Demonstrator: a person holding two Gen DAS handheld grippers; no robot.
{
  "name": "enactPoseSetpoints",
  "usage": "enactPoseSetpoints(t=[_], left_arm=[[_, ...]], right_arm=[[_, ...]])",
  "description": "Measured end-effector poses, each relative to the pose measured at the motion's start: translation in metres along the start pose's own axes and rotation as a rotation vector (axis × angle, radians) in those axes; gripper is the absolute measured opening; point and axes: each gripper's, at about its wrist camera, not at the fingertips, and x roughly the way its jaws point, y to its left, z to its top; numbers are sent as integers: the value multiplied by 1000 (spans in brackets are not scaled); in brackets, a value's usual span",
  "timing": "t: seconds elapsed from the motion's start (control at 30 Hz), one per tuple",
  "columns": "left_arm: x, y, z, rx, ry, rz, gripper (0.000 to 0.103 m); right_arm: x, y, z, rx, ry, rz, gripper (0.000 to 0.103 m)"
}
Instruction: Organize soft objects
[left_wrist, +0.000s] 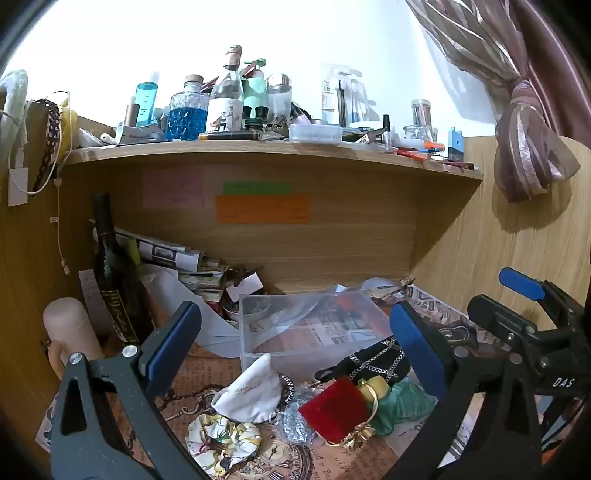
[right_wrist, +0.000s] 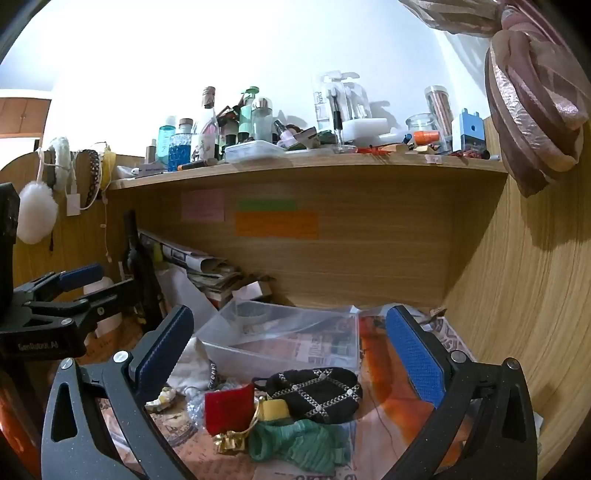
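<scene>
We have barely begun: both grippers (left_wrist: 295, 350) (right_wrist: 291, 354) gape empty, the bin (right_wrist: 295, 354) holds nothing soft, the pouches (right_wrist: 314, 395) lie loose.

Crowded shelf (left_wrist: 258, 153) of bottles — blue-filled glass bottle (left_wrist: 186, 114), orange note (left_wrist: 262, 209) below.

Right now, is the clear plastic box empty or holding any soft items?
Empty: the clear plastic box shows only the patterned paper beneath through its walls.

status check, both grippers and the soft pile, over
Left gripper open, empty; right gripper open, empty. Soft pile untouched on desk: red pouch, green scrunchie, black pouch. Clear bin behind, nothing soft in it. Nothing blocking.
</scene>
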Motion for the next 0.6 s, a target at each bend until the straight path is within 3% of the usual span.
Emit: enactPoseSetpoints(t=[0.6], left_arm=[[-3,-1,-1,10,-23,-12,103]], right_arm=[[-1,-1,1,18,-10,6,103]])
